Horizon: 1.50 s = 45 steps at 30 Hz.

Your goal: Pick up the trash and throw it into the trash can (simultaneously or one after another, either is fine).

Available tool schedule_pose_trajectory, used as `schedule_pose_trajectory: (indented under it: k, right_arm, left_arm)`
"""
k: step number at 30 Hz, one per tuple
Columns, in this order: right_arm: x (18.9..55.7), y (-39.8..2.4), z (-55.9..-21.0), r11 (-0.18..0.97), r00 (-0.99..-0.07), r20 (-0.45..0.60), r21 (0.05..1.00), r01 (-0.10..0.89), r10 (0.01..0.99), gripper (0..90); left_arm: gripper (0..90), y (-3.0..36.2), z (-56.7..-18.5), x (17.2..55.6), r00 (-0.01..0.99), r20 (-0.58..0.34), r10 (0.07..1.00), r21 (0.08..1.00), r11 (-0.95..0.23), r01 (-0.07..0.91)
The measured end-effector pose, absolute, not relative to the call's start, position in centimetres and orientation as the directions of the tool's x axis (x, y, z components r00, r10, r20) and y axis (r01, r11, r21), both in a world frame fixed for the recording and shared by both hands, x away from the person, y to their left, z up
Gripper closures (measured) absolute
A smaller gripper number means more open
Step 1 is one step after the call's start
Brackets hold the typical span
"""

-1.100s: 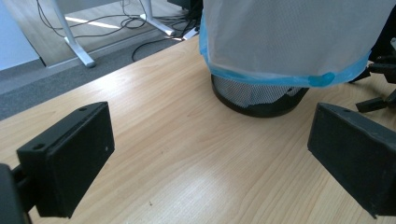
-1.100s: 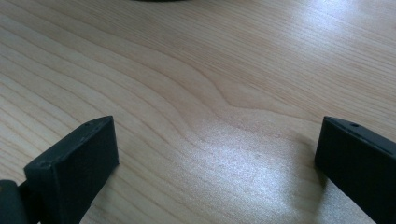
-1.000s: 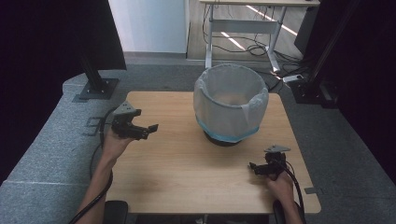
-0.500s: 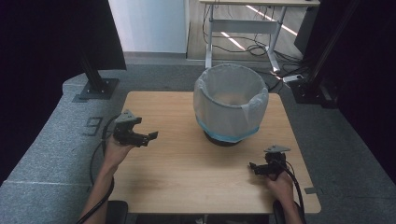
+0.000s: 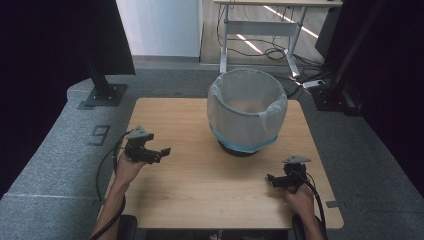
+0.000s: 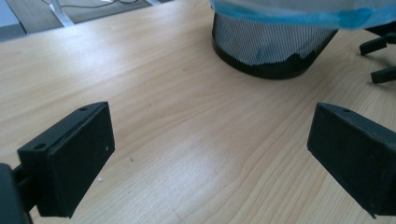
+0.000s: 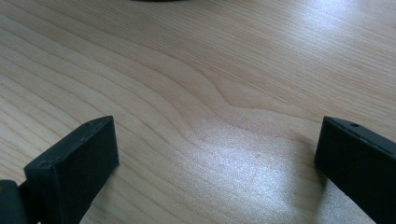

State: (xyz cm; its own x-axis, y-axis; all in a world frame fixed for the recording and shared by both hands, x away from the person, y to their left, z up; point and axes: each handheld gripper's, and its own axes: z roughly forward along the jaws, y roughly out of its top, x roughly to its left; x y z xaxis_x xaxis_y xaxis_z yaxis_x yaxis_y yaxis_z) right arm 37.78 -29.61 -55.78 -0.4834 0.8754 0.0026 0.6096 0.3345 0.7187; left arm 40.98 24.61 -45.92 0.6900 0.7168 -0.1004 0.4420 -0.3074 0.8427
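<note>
My left gripper and right gripper, both spread wide and empty, flank the lined mesh wastebasket; handling it looks not yet begun.

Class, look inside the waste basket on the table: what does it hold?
The waste basket is lined with a pale bag folded over its rim. From the high view, only the bag's inner wall shows; the bottom is hidden by the near rim, so any contents cannot be told.
</note>
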Motion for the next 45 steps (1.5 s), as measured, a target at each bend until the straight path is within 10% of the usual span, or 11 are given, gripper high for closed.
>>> schedule_pose_trajectory:
  k: [28,45]
  right_arm:
    - [37.8,-29.6,-55.8,0.334,-0.483,0.003,0.719,0.610,0.875,0.0]
    - [37.8,-29.6,-55.8,0.334,-0.483,0.003,0.719,0.609,0.875,0.0]
  left_arm:
    - [0.9,23.4,-52.5,40.7,0.676,-0.142,0.723,0.778,-0.341,0.527]
    - [0.0,20.5,-54.8,40.4,0.712,0.001,0.702,0.658,-0.537,0.528]
